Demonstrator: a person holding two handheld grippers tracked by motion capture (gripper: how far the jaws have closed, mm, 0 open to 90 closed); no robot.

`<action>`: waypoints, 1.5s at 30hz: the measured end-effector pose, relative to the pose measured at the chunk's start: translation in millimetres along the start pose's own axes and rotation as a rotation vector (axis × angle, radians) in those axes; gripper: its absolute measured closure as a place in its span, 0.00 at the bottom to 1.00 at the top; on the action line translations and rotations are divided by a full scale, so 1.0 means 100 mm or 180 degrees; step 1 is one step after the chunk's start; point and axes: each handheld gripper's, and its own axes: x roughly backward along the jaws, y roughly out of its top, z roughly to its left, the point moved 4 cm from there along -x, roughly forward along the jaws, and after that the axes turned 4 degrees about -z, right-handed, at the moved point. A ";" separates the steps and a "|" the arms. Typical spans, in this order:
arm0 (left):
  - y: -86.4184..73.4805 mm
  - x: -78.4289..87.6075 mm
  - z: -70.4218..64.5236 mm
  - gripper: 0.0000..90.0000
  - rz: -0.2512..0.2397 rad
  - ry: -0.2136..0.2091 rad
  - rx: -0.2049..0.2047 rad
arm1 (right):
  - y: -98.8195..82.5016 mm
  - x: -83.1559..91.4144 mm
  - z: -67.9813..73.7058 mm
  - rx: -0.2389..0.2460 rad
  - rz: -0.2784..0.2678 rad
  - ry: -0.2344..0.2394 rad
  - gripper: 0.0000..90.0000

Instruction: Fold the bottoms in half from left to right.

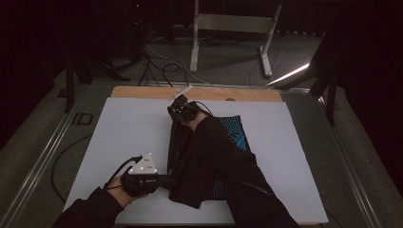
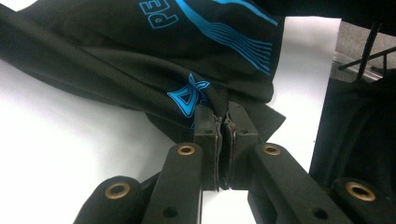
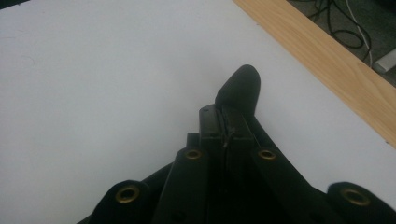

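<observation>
A black garment (image 1: 235, 130) with blue print lies lengthwise on the white table top (image 1: 128, 133), partly hidden under the person's right sleeve. My left gripper (image 1: 167, 180) is at the garment's near left corner. In the left gripper view it (image 2: 223, 116) is shut on the garment's black cloth (image 2: 140, 56) beside a blue logo. My right gripper (image 1: 173, 111) is at the far end, close to the wooden strip (image 1: 142, 91). In the right gripper view it (image 3: 226, 116) is shut on a small tongue of the garment's black cloth (image 3: 240, 86) that sticks out past the jaws.
The wooden strip (image 3: 327, 60) runs along the table's far edge. Behind it stand a white metal frame (image 1: 228, 23) and loose cables (image 1: 157, 61) on the floor. A cable (image 1: 71, 152) trails off the table's left side. Bare white surface (image 3: 93, 93) spreads left of the garment.
</observation>
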 end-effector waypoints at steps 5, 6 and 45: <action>0.07 -0.03 -0.02 0.95 -0.0009 -0.0033 -0.0032 | -0.03 0.07 -0.05 -0.0020 -0.0018 -0.0023 0.99; 0.08 -0.04 -0.02 0.95 -0.0013 -0.0043 -0.0039 | -0.04 0.09 -0.06 -0.0012 -0.0021 -0.0034 0.99; 0.59 -0.37 -0.17 0.95 -0.0125 -0.0307 -0.0256 | -0.28 0.72 -0.49 -0.0211 -0.0189 -0.0323 0.99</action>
